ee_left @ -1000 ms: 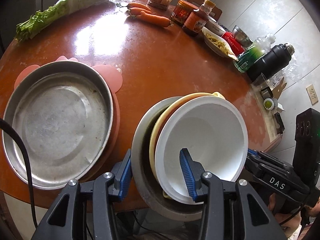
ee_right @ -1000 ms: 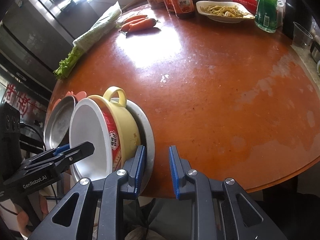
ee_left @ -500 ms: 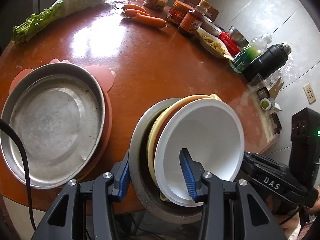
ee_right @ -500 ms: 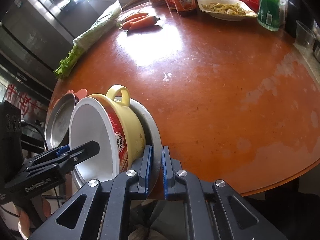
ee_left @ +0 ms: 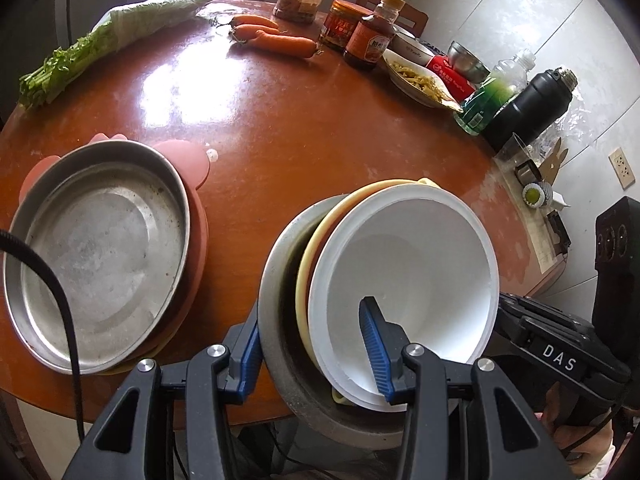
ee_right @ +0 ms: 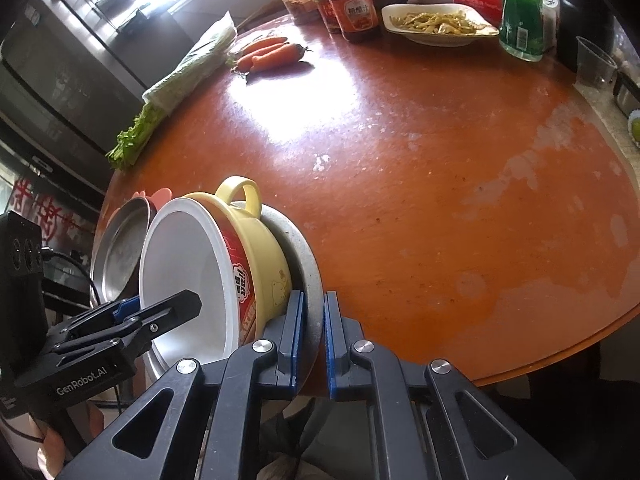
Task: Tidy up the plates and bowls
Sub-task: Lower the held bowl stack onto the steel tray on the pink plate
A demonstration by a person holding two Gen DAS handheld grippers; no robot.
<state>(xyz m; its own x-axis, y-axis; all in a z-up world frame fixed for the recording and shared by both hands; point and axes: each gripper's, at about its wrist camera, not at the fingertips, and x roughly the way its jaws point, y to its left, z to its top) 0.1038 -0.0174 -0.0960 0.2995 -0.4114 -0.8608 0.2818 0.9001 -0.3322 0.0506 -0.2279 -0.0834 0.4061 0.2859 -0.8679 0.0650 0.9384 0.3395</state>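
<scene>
A tilted stack is held off the table's front edge: a grey plate (ee_left: 276, 276) at the back, a yellow handled bowl (ee_left: 316, 240) in it, a white bowl (ee_left: 412, 276) inside that. My left gripper (ee_left: 316, 344) is shut across the stack, one finger behind the plate, the other inside the white bowl. My right gripper (ee_right: 311, 334) is shut on the grey plate's rim (ee_right: 310, 276). The yellow bowl (ee_right: 260, 256) and white bowl (ee_right: 188, 276) also show in the right wrist view. A large metal pan (ee_left: 100, 248) sits on a pink mat (ee_left: 188, 156) at the left.
The round brown table (ee_left: 300, 128) carries celery (ee_left: 112, 32), carrots (ee_left: 272, 36), jars and a sauce bottle (ee_left: 370, 36), a dish of food (ee_left: 420, 80), a green bottle (ee_left: 484, 104) and a black flask (ee_left: 528, 104) along its far side.
My right gripper has closed from open onto the grey plate's rim. The stack has shifted slightly with both grippers on it.
</scene>
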